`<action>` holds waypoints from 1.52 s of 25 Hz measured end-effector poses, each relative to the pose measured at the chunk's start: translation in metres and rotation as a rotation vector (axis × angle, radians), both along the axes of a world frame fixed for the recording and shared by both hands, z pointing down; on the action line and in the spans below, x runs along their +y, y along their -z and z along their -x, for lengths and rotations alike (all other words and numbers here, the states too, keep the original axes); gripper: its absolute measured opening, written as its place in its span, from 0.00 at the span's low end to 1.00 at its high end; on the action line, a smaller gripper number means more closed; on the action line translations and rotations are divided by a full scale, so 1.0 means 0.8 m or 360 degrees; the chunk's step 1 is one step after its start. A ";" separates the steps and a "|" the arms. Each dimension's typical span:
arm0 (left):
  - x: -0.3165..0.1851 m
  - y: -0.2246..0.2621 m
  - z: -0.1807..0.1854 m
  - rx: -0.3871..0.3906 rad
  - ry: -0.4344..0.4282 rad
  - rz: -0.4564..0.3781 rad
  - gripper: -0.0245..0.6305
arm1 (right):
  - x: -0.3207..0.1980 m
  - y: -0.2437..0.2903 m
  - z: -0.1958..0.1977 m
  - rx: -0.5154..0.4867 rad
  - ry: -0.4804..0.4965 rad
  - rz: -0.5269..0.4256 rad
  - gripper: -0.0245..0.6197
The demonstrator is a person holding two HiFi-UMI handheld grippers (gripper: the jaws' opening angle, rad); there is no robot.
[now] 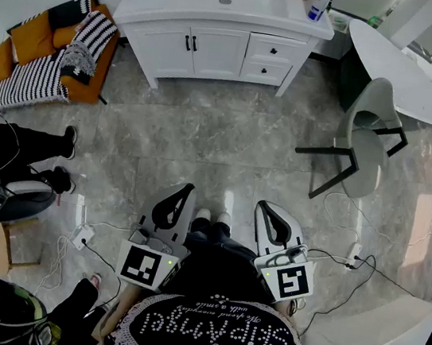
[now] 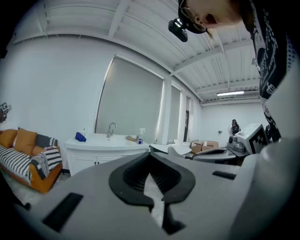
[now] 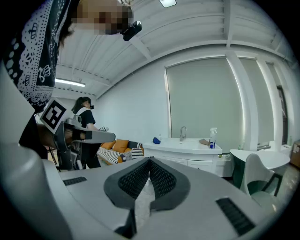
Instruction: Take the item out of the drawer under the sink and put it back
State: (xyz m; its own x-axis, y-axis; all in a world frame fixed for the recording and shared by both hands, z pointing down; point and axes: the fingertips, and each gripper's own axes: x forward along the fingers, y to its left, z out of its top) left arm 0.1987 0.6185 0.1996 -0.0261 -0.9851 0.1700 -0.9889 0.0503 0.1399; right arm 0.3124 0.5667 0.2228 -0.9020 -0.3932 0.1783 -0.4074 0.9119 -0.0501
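The white sink cabinet [image 1: 218, 47] stands across the room at the top of the head view. Its two small drawers [image 1: 270, 61] on the right side are closed, and no item from them shows. My left gripper [image 1: 178, 199] and right gripper [image 1: 271, 214] are held side by side close to my body, far from the cabinet, pointing toward it. Both are shut with nothing between the jaws. The cabinet also appears small in the distance in the left gripper view [image 2: 104, 151] and in the right gripper view [image 3: 185, 152].
An orange sofa with striped cushions [image 1: 49, 54] is at the left, and a grey chair [image 1: 366, 138] with a white round table [image 1: 396, 70] at the right. Cables and a power strip [image 1: 82, 234] lie on the marble floor near my feet. A person's legs [image 1: 19, 146] reach in from the left.
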 end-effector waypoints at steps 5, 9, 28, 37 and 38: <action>-0.001 -0.005 -0.019 -0.0059 -0.0043 0.0042 0.04 | -0.006 0.005 -0.020 -0.0016 -0.0013 -0.0015 0.07; -0.008 -0.001 -0.036 -0.0084 -0.0059 -0.0001 0.04 | -0.011 0.004 -0.040 -0.0015 -0.0013 -0.0048 0.07; -0.045 -0.004 -0.088 -0.0027 -0.0026 -0.0029 0.04 | -0.041 0.000 -0.099 -0.0142 0.0054 0.0020 0.07; -0.088 -0.006 -0.082 -0.0031 -0.0115 0.0011 0.04 | -0.081 0.004 -0.089 -0.0141 0.0002 0.0036 0.07; -0.092 -0.008 -0.081 -0.0027 -0.0132 0.0019 0.04 | -0.086 0.004 -0.088 -0.0141 -0.0013 0.0044 0.07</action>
